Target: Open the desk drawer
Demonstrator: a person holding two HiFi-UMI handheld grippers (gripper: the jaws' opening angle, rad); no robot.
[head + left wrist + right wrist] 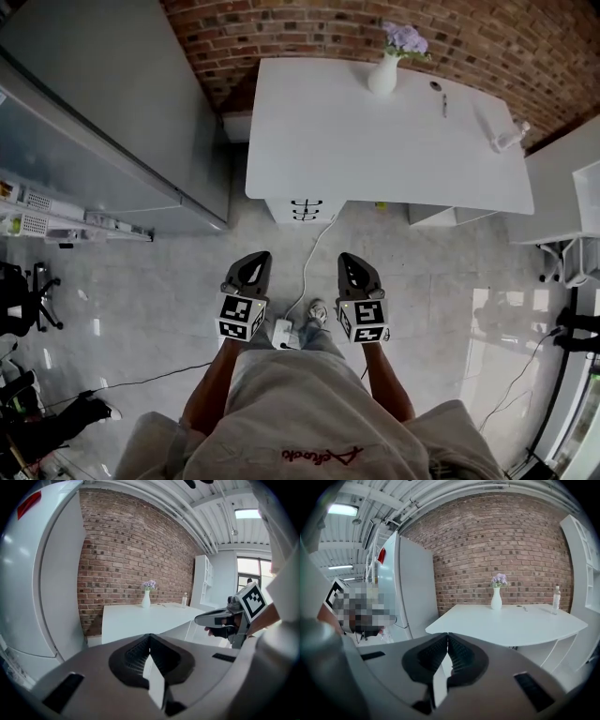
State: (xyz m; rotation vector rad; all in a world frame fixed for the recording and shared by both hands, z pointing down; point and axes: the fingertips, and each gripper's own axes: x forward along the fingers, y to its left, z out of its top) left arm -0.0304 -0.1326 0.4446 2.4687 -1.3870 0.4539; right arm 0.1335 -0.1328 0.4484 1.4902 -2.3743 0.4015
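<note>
A white desk (375, 141) stands against the brick wall ahead. Under its near edge sits a white drawer unit (307, 210) with dark handles stacked on its front. Both grippers hang over the floor, well short of the desk and side by side. The left gripper (255, 255) is shut with nothing in it, its tips meeting in the left gripper view (149, 635). My right gripper (349, 256) is likewise shut and empty (448, 633). The desk top (506, 623) shows beyond the right jaws. The drawer unit is hidden in both gripper views.
On the desk are a white vase with purple flowers (384, 70), a pen (443, 101) and a bottle (511, 137). A power strip (281, 333) and its cable lie on the floor between the grippers. A tall grey cabinet (112, 112) stands left, white furniture (562, 187) right.
</note>
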